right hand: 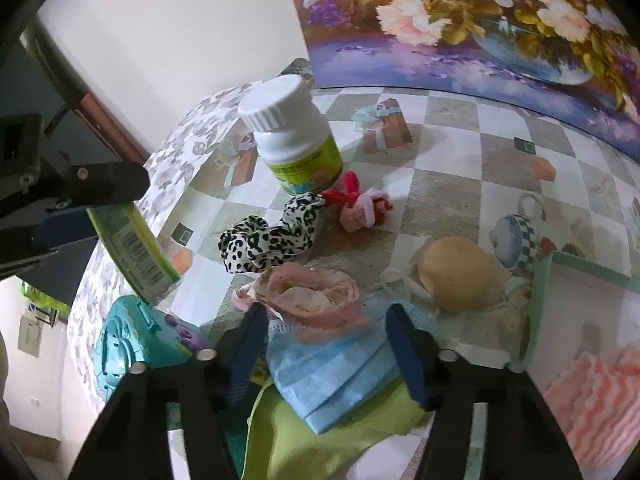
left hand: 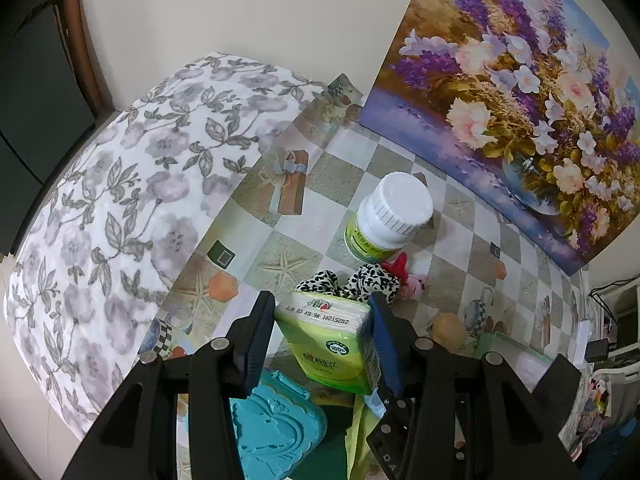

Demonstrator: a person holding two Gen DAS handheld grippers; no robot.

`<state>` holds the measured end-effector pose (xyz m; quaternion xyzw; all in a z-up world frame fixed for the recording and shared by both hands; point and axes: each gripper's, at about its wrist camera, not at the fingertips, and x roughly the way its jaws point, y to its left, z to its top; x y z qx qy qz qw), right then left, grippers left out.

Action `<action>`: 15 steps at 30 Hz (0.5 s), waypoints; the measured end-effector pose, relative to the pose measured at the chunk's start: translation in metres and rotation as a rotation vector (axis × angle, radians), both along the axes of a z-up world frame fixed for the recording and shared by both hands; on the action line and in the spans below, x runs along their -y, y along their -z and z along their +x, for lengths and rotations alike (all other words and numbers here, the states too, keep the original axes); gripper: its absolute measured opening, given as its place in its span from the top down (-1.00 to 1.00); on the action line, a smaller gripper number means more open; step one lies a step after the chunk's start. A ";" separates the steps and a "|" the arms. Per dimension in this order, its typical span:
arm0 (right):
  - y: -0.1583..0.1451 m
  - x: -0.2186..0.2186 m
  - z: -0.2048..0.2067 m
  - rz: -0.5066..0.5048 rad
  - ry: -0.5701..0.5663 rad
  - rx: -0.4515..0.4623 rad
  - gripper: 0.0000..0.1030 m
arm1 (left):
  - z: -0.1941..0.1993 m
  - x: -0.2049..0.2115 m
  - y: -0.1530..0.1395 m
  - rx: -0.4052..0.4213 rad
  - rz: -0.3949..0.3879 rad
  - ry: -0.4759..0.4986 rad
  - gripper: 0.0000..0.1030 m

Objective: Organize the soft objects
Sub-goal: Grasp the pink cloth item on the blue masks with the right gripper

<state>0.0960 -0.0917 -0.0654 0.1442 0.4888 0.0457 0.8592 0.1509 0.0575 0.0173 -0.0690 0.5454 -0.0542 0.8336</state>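
Two grippers, one with a tissue pack, one over a blue face mask

Both grippers point down at a table covered with a checkered patterned cloth. The left gripper is clenched on a green tissue pack; its two blue pads press the pack on both sides and the pack is lifted above the table. In the right wrist view the same pack is seen at the left, held tilted in the air by the left gripper.

The right gripper has a blue face mask between its jaws. The pads stand at the two edges of the mask, and I cannot tell if they already press it. The mask lies on a yellow-green cloth. A rolled pink fabric rests partly on the far edge of the mask, just beyond the fingertips.

Further out lies a leopard-print scrunchie, and beside it a small red and pink hair tie. Behind them a white bottle with a green label stands upright. To the right of the pink fabric is a beige round soft thing on white fabric. A turquoise plastic case lies at the near left, under the lifted pack. A flower painting leans against the wall at the back of the table.
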 end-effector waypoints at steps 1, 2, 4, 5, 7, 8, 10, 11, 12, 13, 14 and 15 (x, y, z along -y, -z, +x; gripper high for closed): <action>0.002 -0.002 0.000 -0.003 -0.009 -0.003 0.04 | 0.000 0.000 0.000 -0.001 0.000 0.000 0.04; 0.004 -0.002 0.001 -0.005 -0.011 -0.006 0.13 | 0.000 -0.001 0.001 -0.003 0.001 -0.001 0.04; 0.007 -0.002 0.002 -0.006 -0.010 -0.006 0.26 | 0.001 0.000 0.003 -0.007 0.003 0.001 0.04; 0.008 -0.001 0.002 -0.002 -0.009 -0.007 0.32 | 0.001 0.001 0.003 -0.009 0.003 0.003 0.04; 0.008 0.000 0.001 0.004 -0.010 0.001 0.46 | 0.000 0.002 0.005 -0.011 0.003 0.007 0.04; 0.007 0.000 0.001 0.005 -0.010 0.003 0.51 | 0.000 0.003 0.005 -0.012 0.005 0.009 0.04; 0.005 0.000 0.000 0.008 -0.011 0.008 0.61 | 0.000 0.004 0.006 -0.012 0.009 0.013 0.04; 0.005 0.000 0.000 0.011 -0.012 0.009 0.64 | -0.001 0.004 0.007 -0.012 0.009 0.015 0.04; 0.004 0.001 -0.001 0.014 -0.014 0.010 0.64 | -0.001 0.005 0.006 -0.012 0.011 0.015 0.04; 0.003 0.001 -0.001 0.016 -0.017 0.011 0.67 | -0.001 0.005 0.006 -0.011 0.011 0.015 0.04; 0.002 0.001 -0.001 0.015 -0.021 0.013 0.68 | -0.001 0.005 0.006 -0.010 0.011 0.015 0.04; 0.001 0.000 -0.001 0.015 -0.022 0.015 0.69 | -0.001 0.006 0.006 -0.008 0.013 0.016 0.04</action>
